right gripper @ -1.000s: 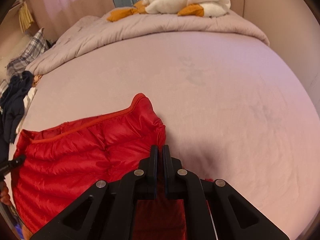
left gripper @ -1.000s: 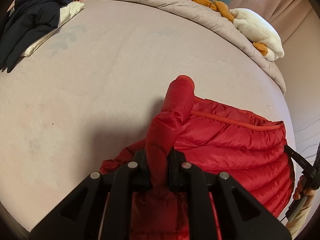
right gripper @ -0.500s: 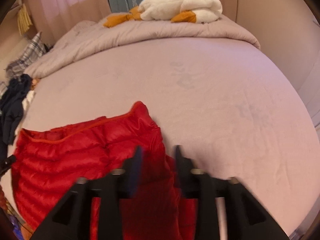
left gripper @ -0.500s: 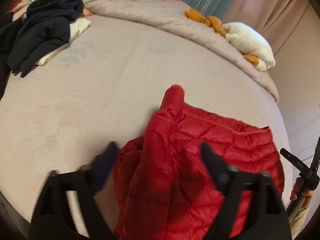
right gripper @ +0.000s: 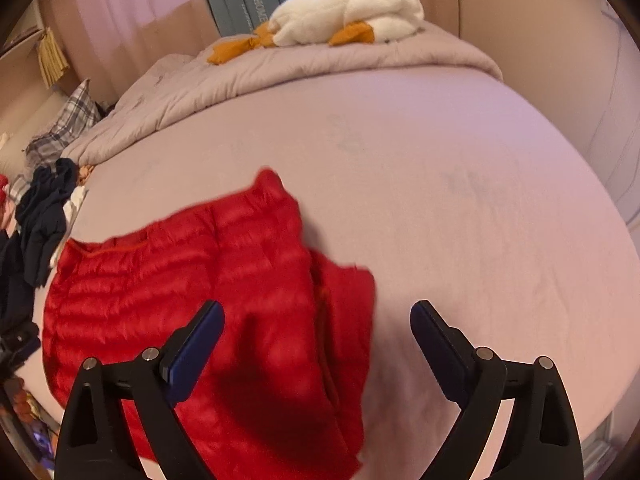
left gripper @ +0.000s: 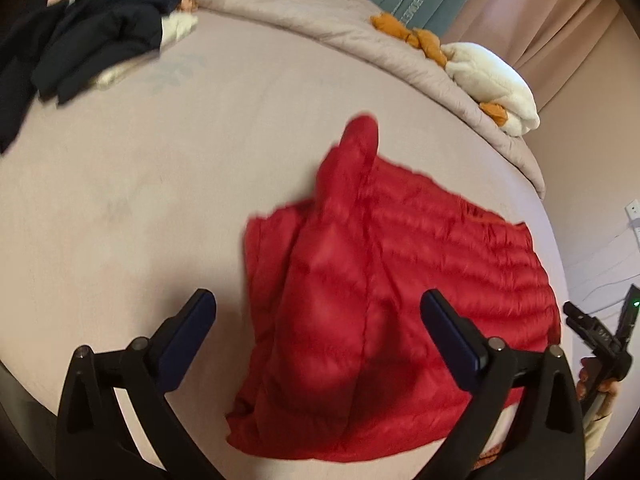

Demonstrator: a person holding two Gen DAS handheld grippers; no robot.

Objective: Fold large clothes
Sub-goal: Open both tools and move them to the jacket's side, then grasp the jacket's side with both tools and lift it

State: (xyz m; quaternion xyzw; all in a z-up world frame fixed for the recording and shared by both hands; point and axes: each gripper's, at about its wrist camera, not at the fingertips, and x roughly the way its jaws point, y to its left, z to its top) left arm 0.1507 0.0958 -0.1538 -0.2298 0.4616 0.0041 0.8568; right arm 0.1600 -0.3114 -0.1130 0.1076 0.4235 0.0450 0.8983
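A red puffer jacket (left gripper: 400, 280) lies partly folded on the pale bed sheet (left gripper: 140, 184), one sleeve (left gripper: 352, 168) laid up along its left side. My left gripper (left gripper: 316, 298) hovers above it, jaws opening wide; the jacket shows below the gap, but the pads touch nothing. In the right wrist view the jacket (right gripper: 180, 280) spreads to the left, its folded edge under the gap. My right gripper (right gripper: 317, 307) is also opening, its fingers clear of the cloth. It appears again as the right gripper (left gripper: 600, 332) at the right edge of the left wrist view, a hand (left gripper: 596, 380) holding it.
A pile of dark clothes (left gripper: 92, 40) lies at the bed's far left, shown as the dark pile (right gripper: 44, 216) in the right view. A bunched duvet (right gripper: 280, 68) with a white and orange plush toy (right gripper: 348, 12) lines the far end. Beside the duvet is a plaid pillow (right gripper: 64, 128).
Both grippers were shut on the red jacket a second ago; they have let go, opened wide and pulled back. The jacket now lies flat on the sheet.
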